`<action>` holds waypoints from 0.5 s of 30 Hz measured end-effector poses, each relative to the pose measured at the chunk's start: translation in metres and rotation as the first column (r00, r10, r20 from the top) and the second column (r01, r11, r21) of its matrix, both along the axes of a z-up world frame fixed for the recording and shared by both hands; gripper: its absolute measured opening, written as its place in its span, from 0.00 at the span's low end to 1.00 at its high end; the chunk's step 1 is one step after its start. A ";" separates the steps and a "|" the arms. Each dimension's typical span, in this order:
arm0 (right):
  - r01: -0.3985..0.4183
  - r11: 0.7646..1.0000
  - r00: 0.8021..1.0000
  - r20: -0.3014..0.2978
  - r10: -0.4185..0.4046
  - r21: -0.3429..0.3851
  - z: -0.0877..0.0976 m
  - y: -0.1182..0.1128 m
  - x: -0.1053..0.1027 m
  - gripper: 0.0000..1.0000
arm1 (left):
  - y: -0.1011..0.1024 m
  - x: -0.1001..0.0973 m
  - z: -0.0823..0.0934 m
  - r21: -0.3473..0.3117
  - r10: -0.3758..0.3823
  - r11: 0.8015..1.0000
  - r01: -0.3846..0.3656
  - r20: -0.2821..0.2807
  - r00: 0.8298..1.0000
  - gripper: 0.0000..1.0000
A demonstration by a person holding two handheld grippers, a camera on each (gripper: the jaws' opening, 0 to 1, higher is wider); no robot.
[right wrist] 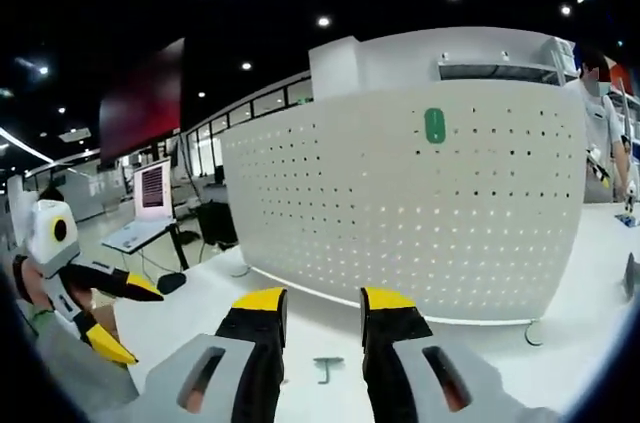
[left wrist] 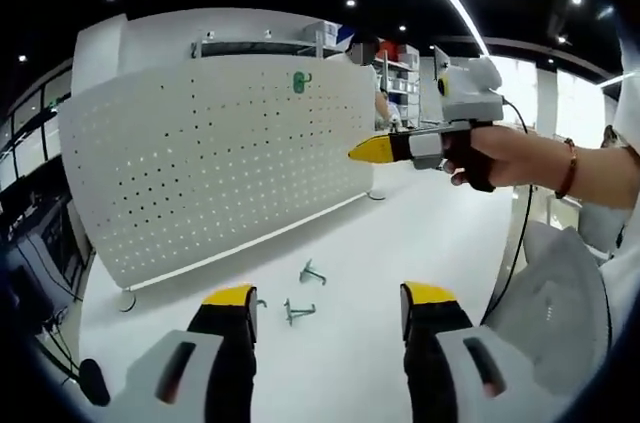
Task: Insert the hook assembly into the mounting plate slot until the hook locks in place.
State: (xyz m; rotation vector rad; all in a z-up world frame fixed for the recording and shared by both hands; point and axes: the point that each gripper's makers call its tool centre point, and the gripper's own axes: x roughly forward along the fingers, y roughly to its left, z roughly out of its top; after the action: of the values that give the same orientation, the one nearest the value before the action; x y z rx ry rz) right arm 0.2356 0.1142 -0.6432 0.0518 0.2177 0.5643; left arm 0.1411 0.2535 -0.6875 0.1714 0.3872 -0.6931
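Observation:
A white pegboard mounting plate (left wrist: 200, 163) (right wrist: 400, 213) stands upright on the white table (left wrist: 400, 233). One green hook (left wrist: 301, 80) (right wrist: 435, 125) hangs near its top edge. Loose grey-green hooks (left wrist: 312, 273) (left wrist: 298, 312) lie on the table in front of the plate, one of them (right wrist: 327, 368) just ahead of my right gripper. My left gripper (left wrist: 330, 295) is open and empty, low over the table near those hooks. My right gripper (right wrist: 325, 300) is open and empty, facing the plate; it also enters the left gripper view, held up by a hand (left wrist: 378, 150).
The plate rests on round feet (left wrist: 126, 301) (right wrist: 537, 335). A desk with a lit monitor (right wrist: 152, 188) and a chair (right wrist: 215, 223) stand beyond the table's far side. Shelving (left wrist: 400, 68) and a person (right wrist: 600, 103) are behind the plate.

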 end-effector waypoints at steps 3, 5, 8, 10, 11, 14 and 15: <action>0.005 1.000 1.000 -0.002 -0.005 0.001 -0.001 -0.001 -0.003 0.29 | 0.000 0.002 -0.007 0.014 0.003 1.000 -0.003 -0.013 1.000 0.57; 0.003 1.000 1.000 -0.004 -0.003 0.002 -0.002 -0.001 -0.005 0.29 | 0.000 0.003 -0.009 0.018 0.003 1.000 -0.003 -0.015 1.000 0.57; 0.001 1.000 1.000 -0.009 -0.001 0.007 -0.004 0.000 -0.008 0.29 | 0.000 0.004 -0.013 0.021 0.006 1.000 -0.005 -0.026 1.000 0.56; -0.004 1.000 1.000 -0.010 0.004 0.007 -0.006 0.001 -0.010 0.29 | -0.001 0.005 -0.016 0.022 0.004 1.000 -0.003 -0.030 1.000 0.56; -0.004 1.000 1.000 -0.015 0.004 0.010 -0.008 0.002 -0.011 0.29 | -0.002 0.005 -0.017 0.025 0.003 1.000 -0.002 -0.032 0.999 0.56; -0.007 1.000 1.000 -0.020 0.008 0.015 -0.009 0.004 -0.013 0.29 | -0.001 0.007 -0.023 0.037 0.003 0.999 -0.002 -0.045 0.999 0.55; -0.008 1.000 1.000 -0.020 0.008 0.016 -0.010 0.006 -0.015 0.29 | -0.001 0.008 -0.024 0.036 0.004 0.999 -0.002 -0.049 0.999 0.55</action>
State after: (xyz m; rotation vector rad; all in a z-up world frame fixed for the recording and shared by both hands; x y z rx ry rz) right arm 0.2203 0.1197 -0.6528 0.0724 0.2330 0.5737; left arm 0.1487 0.2524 -0.7116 0.1881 0.4475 -0.6884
